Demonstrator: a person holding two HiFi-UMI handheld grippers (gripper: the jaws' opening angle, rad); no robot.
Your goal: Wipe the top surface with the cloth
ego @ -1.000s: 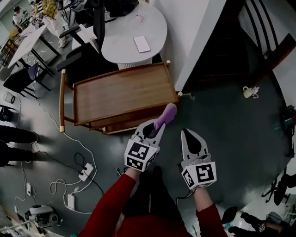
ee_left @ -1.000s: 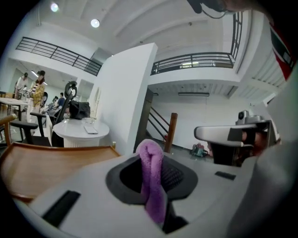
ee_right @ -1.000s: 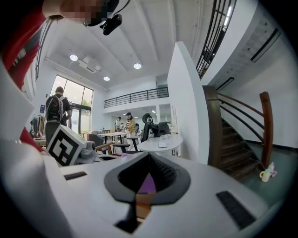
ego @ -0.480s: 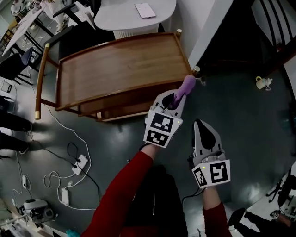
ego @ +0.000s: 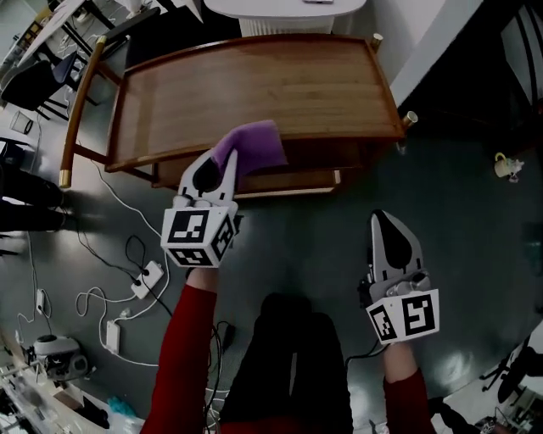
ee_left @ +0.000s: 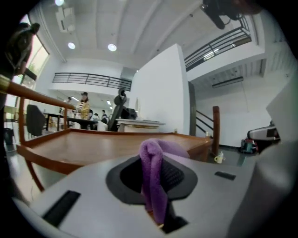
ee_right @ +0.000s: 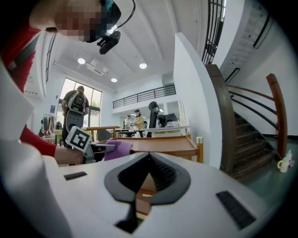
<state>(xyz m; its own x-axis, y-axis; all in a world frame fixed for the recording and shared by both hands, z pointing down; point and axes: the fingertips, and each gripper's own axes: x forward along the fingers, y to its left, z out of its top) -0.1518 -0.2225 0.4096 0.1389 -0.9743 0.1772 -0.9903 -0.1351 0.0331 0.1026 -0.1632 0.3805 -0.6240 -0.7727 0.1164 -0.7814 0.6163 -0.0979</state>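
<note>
The left gripper [ego: 222, 161] pinches the cloth [ego: 257, 144], draped beyond its tips over the cart [ego: 280, 85]. Best pressed flat, then swept broadly. The right gripper [ego: 387, 220] is closed, empty.

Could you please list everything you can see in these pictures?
wooden cart: one, brown, on the floor ahead of the person, its top bare
cloth: one, purple, over the near edge of the cart's top, pinched in the left gripper
table: one, white, beyond the cart
power strips: two, white, on the floor at left among white cables
small cup: one, pale, on the floor at far right
staircase: one, dark wood, right of the cart
floor: dark grey
left gripper: one, grey, shut on the cloth
right gripper: one, grey, shut, nothing in it, low over the floor
sleeves: two, red
</note>
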